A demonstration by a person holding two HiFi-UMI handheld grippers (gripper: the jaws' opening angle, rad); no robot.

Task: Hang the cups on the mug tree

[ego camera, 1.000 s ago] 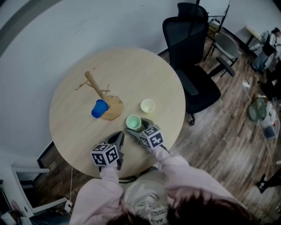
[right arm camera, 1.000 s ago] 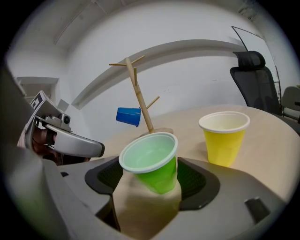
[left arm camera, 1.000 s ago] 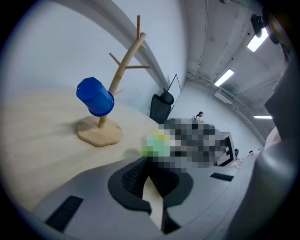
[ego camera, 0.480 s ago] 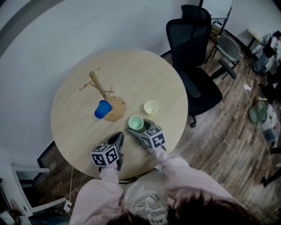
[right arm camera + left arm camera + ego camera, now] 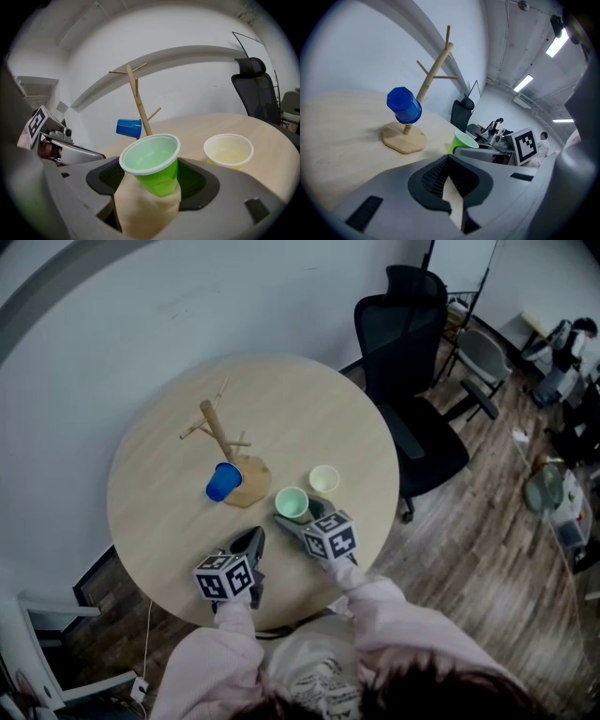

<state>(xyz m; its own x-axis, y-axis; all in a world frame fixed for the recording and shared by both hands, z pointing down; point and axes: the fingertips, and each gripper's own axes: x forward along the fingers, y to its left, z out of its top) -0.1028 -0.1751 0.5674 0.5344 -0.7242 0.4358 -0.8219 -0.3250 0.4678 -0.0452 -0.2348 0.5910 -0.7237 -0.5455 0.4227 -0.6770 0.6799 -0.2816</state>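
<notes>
Right tool (image 5: 150,183) is clamped on the green cup (image 5: 151,161), pads on both sides, cup upright with its mouth up. Left tool (image 5: 449,180) is closed with nothing in it, low over the round worktop (image 5: 309,418) at its near edge. Yellow cup (image 5: 228,151) stands upright just right of the green one. Blue cup (image 5: 404,105) hangs on a low peg of the wooden mug tree (image 5: 433,75).

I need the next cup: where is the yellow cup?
In the head view, the yellow cup stands upright right of centre on the table, just right of the green cup.
</notes>
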